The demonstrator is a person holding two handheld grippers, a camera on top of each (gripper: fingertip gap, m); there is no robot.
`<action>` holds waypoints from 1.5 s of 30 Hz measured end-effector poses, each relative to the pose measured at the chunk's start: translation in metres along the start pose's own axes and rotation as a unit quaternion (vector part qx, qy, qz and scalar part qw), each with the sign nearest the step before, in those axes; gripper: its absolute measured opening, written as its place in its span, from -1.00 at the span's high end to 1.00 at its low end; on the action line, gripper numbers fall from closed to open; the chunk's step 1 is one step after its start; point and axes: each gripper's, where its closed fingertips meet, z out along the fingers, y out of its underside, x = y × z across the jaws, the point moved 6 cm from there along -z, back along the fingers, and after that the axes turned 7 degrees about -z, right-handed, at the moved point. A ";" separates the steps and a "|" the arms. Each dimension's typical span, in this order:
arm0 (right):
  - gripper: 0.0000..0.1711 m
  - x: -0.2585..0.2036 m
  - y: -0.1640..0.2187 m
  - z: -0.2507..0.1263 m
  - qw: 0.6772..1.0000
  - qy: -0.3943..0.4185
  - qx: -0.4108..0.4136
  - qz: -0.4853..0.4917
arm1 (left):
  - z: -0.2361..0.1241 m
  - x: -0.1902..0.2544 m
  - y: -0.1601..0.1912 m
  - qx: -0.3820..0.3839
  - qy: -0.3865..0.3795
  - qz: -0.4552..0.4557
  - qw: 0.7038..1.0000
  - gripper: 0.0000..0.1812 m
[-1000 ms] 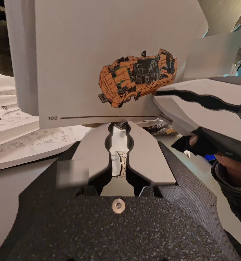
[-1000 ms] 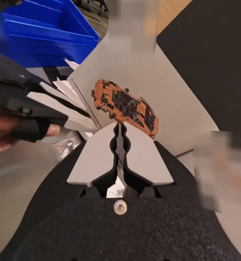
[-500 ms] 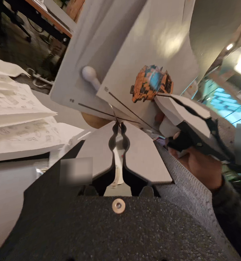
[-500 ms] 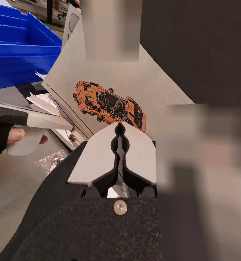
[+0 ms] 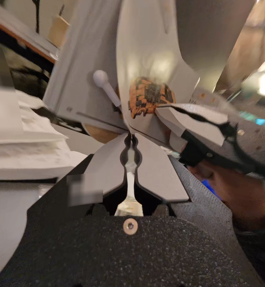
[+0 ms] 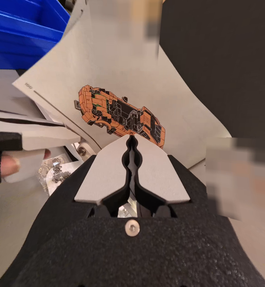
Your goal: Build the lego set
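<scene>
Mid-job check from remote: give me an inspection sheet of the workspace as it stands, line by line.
Surface: grey table, bare toward the near left.
Job's things: instruction booklet held up off the table, open at a page with an orange car drawing; clear bag of small dark parts lying on the table.
Clutter: stack of white printed sheets; blue bin; white lever-like part behind the pages.
Grippers: left hand-held gripper shut on the booklet's lower edge; right hand-held gripper shut on the car page.
Cables: nothing seen.
Surroundings: blurred, a wood-edged surface behind; lit area at the right.
</scene>
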 end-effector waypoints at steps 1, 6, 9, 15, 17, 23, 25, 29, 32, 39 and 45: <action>1.00 -0.001 -0.001 0.000 1.000 -0.001 0.001 0.000 | 0.001 0.003 -0.001 -0.006 -0.019 0.055 0.998 0.97; 1.00 -0.002 -0.003 0.001 1.000 0.002 -0.006 0.014 | -0.001 -0.001 0.001 -0.001 -0.012 -0.018 1.000 0.96; 1.00 -0.003 -0.003 0.001 1.000 0.005 -0.007 0.029 | -0.003 -0.015 0.010 0.025 0.095 -0.228 0.969 0.98; 1.00 -0.004 -0.003 0.001 0.999 0.019 -0.007 0.037 | -0.003 -0.014 0.017 0.084 0.105 -0.253 0.958 0.99; 1.00 -0.004 -0.003 0.002 0.999 0.023 -0.008 0.029 | -0.003 -0.006 0.012 0.076 0.056 -0.131 0.987 0.99; 1.00 -0.004 -0.003 0.000 1.000 0.000 0.000 0.030 | 0.016 0.026 -0.002 -0.048 -0.064 0.343 0.936 1.00; 1.00 -0.003 -0.002 0.001 0.999 -0.012 0.004 0.035 | 0.023 0.030 -0.001 -0.082 -0.078 0.456 0.883 0.99; 1.00 -0.001 0.001 0.000 0.997 -0.047 0.037 0.048 | 0.023 0.029 -0.005 -0.124 -0.059 0.537 0.832 0.98; 1.00 0.002 0.008 -0.010 0.992 -0.072 0.084 0.066 | 0.024 0.030 -0.005 -0.136 -0.067 0.563 0.813 0.97; 1.00 0.032 0.052 -0.040 0.988 -0.038 0.089 0.119 | 0.025 0.030 -0.004 -0.133 -0.070 0.555 0.818 0.97; 1.00 0.019 0.053 -0.028 0.998 -0.013 0.045 0.041 | 0.024 0.031 0.005 -0.087 -0.083 0.613 0.781 0.98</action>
